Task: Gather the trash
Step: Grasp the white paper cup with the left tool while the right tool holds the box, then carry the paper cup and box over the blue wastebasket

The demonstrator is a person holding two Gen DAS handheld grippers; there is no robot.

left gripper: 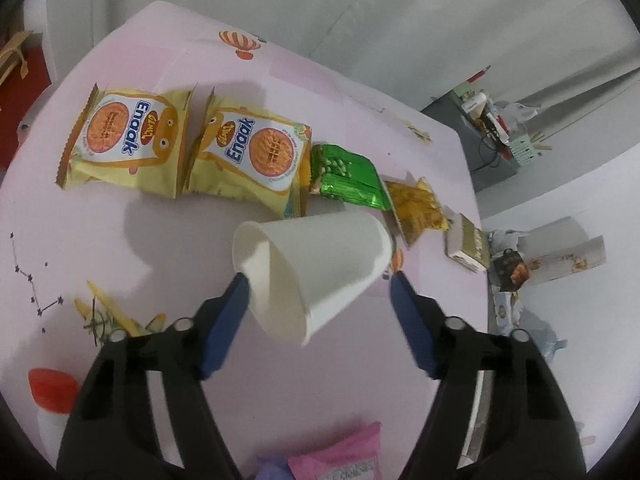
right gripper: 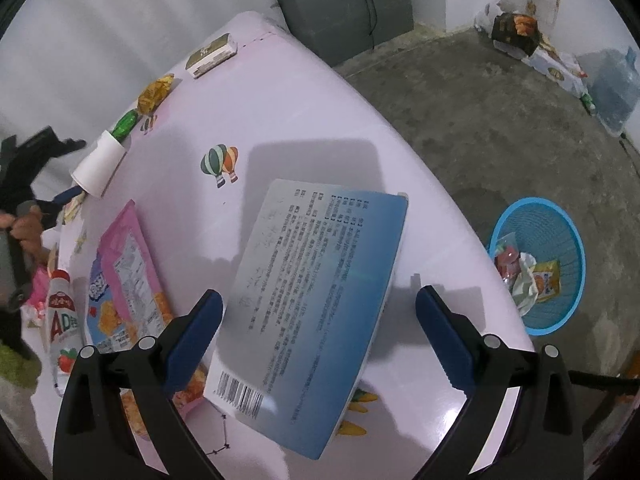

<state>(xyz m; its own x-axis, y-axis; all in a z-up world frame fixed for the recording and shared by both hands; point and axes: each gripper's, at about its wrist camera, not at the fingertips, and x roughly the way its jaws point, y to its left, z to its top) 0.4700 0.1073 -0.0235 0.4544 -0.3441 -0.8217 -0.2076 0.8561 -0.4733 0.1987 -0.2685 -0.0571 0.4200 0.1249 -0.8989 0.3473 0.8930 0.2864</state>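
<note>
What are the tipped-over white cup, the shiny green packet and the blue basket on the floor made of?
The tipped-over white cup looks like matte paper: dull surface, thin rolled rim. The shiny green packet seems metallised plastic foil, given its creased, mirror-like glints. The blue basket on the floor appears to be moulded plastic mesh, with a fine lattice wall and smooth rim.
</note>
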